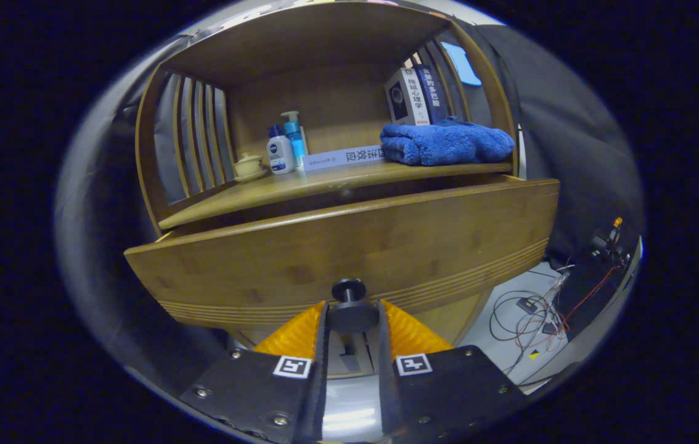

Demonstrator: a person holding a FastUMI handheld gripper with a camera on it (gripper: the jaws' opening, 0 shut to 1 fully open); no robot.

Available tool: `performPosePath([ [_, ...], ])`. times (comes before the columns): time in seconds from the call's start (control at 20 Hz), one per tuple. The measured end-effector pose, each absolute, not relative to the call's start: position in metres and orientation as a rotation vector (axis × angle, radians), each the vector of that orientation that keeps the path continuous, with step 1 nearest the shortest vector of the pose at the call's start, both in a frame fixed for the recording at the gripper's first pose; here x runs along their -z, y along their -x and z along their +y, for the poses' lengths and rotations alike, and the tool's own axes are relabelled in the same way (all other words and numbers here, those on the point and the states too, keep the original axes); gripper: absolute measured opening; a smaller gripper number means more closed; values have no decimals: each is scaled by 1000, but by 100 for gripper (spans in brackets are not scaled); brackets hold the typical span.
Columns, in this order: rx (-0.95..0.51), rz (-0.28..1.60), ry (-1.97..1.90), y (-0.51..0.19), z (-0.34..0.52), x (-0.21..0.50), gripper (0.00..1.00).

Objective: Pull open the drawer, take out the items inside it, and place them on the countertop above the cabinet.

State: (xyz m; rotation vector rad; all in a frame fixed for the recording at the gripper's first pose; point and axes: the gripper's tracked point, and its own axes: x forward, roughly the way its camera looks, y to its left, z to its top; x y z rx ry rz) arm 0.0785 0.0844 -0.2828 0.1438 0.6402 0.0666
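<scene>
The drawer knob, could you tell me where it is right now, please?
In the gripper view, the black drawer knob sits low on the wooden drawer front, clamped between the jaws of the gripper.

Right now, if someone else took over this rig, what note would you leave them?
Tongs: closed on the black drawer knob, both fingers against its sides.
Drawer: front stands a little way out from the cabinet, a dark gap above it; the inside is hidden, so its items can't be told.
Countertop: holds a blue towel, books, two bottles and a small cup.
Done: knob gripped, pull apparently begun.
Left: open the drawer fully, lift the items out, set them on the countertop.
</scene>
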Motion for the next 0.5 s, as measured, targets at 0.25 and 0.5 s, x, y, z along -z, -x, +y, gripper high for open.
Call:
performPosePath([
  [0.25, -51, 650, -125, -43, 73, 274, 36],
  [0.5, -51, 699, -78, -20, 72, 272, 36],
])
